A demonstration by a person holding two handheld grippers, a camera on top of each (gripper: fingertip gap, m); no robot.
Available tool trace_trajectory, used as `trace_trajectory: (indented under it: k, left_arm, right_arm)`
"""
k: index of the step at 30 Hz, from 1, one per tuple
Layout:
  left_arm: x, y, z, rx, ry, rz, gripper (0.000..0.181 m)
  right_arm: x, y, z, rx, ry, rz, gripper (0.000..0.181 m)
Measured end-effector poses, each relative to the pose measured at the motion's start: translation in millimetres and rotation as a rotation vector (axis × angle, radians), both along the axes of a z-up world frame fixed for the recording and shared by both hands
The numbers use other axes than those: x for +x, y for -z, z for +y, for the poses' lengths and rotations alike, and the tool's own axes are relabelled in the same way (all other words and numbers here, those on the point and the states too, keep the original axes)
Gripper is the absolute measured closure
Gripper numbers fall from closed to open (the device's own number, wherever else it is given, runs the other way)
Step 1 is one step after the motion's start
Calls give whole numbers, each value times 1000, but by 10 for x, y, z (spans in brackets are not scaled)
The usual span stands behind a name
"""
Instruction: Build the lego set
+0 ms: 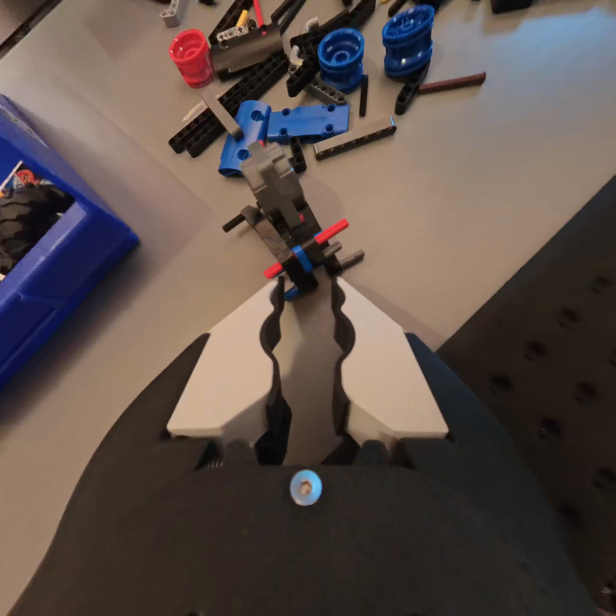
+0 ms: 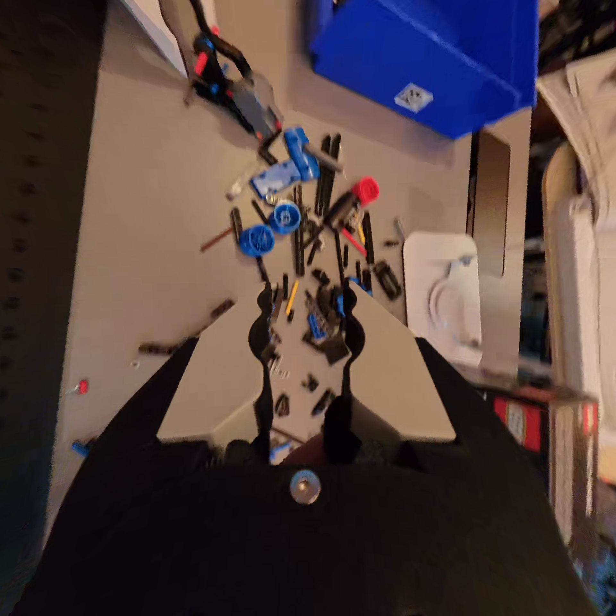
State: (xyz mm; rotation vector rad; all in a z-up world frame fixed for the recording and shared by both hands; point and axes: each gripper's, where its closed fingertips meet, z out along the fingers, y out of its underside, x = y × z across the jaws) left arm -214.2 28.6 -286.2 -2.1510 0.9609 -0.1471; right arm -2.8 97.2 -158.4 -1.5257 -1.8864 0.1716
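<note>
My left gripper [image 1: 306, 283] is shut on the lego assembly [image 1: 283, 216], a black and grey frame with red axles and blue bushes, and holds it above the table. Beyond it lie blue panels [image 1: 308, 123], two blue wheel hubs [image 1: 340, 56], a red hub [image 1: 190, 55] and black beams [image 1: 355, 141]. My right gripper [image 2: 306, 288] is open and empty, high above a scatter of small black, blue and yellow parts [image 2: 320, 330]. The right wrist view is blurred; it shows the left gripper with the assembly [image 2: 233, 90] at the far top, the blue hubs [image 2: 256, 240] and the red hub [image 2: 366, 190].
A blue bin [image 1: 50, 260] with a black tyre inside stands at the left; it also shows in the right wrist view [image 2: 423, 63]. A white tray [image 2: 443, 300] sits at the right table edge. A dark perforated surface [image 1: 550, 366] borders the grey table [image 1: 116, 333]. Both grippers' tips are roughly 20 cm from the red hub [image 1: 190, 55]. It is also in sight in the right wrist view [image 2: 364, 185].
</note>
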Motion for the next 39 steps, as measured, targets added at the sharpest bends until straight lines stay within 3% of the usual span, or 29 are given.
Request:
trace_trajectory:
  k: [4, 9, 15, 25, 39]
  left_arm:
    - [64, 8, 1, 0, 31, 24, 156]
    - [85, -24, -1, 2, 49, -7, 142]
    - [81, 4, -2, 4, 47, 27, 135]
    - [-1, -219, -52, 51, -3, -54, 126]
    - [-16, -185, -50, 53, -24, -16, 125]
  right_arm:
    - [673, 125, -54, -46, 176, 21, 149]
    - [1344, 462, -264, -128, 316, 5, 159]
    - [1735, 851, -409, -179, 398, -46, 152]
    - [1796, 1050, -350, -203, 392, -9, 166]
    - [1370, 1299, -162, -179, 159, -42, 172]
